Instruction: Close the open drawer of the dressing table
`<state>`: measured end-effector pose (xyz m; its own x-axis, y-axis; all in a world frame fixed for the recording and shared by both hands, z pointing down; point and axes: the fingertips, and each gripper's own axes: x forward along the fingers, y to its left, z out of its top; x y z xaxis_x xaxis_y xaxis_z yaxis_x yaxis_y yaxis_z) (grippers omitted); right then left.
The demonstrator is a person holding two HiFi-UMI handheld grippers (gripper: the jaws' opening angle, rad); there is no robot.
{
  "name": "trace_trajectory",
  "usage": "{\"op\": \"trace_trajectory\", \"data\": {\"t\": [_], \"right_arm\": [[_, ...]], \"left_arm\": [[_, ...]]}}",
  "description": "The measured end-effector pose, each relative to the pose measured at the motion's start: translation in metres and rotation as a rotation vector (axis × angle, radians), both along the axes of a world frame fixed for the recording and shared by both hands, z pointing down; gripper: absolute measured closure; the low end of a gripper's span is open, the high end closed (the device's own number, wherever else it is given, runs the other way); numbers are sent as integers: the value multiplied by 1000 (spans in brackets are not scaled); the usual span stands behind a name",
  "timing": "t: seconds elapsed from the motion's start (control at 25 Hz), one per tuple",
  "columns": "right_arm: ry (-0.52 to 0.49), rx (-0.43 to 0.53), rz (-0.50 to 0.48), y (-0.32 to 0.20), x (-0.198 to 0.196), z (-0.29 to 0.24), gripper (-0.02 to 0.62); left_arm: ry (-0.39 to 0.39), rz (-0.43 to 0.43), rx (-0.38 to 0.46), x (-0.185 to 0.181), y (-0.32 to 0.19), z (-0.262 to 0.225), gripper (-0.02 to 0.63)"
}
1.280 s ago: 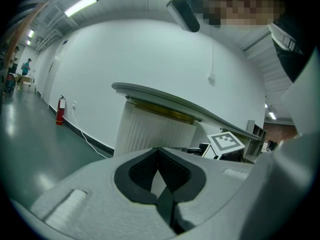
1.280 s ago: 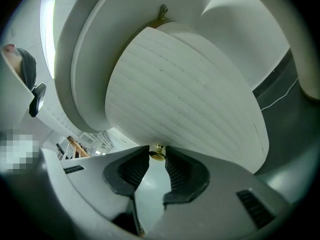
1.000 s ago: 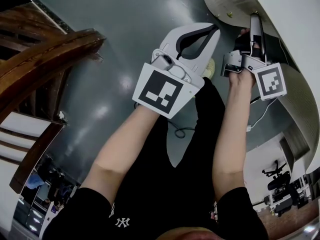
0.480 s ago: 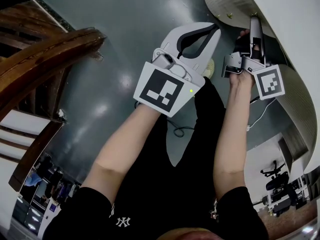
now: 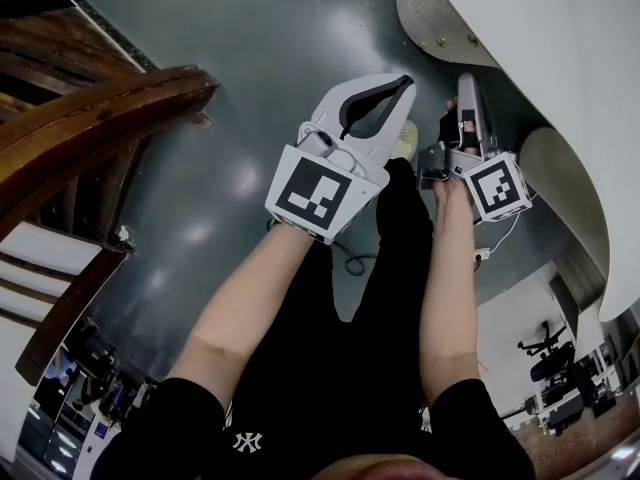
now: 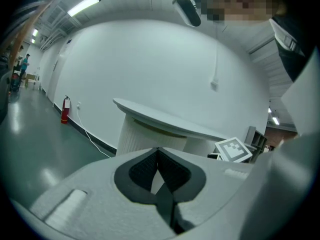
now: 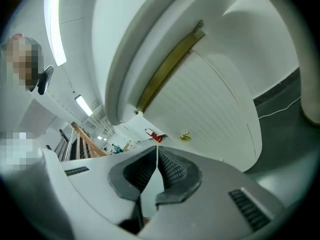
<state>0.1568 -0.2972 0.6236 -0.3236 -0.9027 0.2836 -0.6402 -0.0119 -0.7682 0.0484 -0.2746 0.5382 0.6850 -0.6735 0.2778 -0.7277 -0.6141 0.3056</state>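
Observation:
The white dressing table [image 5: 540, 58] fills the head view's top right, with a curved top, a ribbed front [image 5: 418, 8] and small brass knobs [image 5: 440, 41]. In the right gripper view the ribbed front [image 7: 220, 104] with one brass knob [image 7: 185, 136] sits just ahead, under a brass strip [image 7: 170, 66]; I cannot tell whether the drawer stands flush. My right gripper [image 5: 466, 93] hangs short of the table, its jaws closing, tips together [image 7: 157, 148] with nothing between them. My left gripper [image 5: 400, 83] is beside it, shut and empty [image 6: 158, 150], facing the table [image 6: 165, 124].
A dark wooden stair rail [image 5: 90, 118] runs down the left side. The glossy grey floor [image 5: 250, 48] lies below, with a cable [image 5: 350, 263] by the person's legs. A red fire extinguisher [image 6: 65, 115] stands at the far wall.
Both grippers have drawn back from the table's edge and shifted left in the head view. The right gripper no longer sits against the table's front.

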Motion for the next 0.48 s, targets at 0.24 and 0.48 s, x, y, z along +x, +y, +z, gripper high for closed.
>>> {"op": "trace_trajectory", "data": {"t": [0.24,0.48], "right_arm": [[50,64,-71,19,-20,-80,577],[48,101,-121,40,-38,-150,578]], "left_arm": [[-9,21,14,-6,19,-61,595],[3,46,29,-8,33,-122,595]]}}
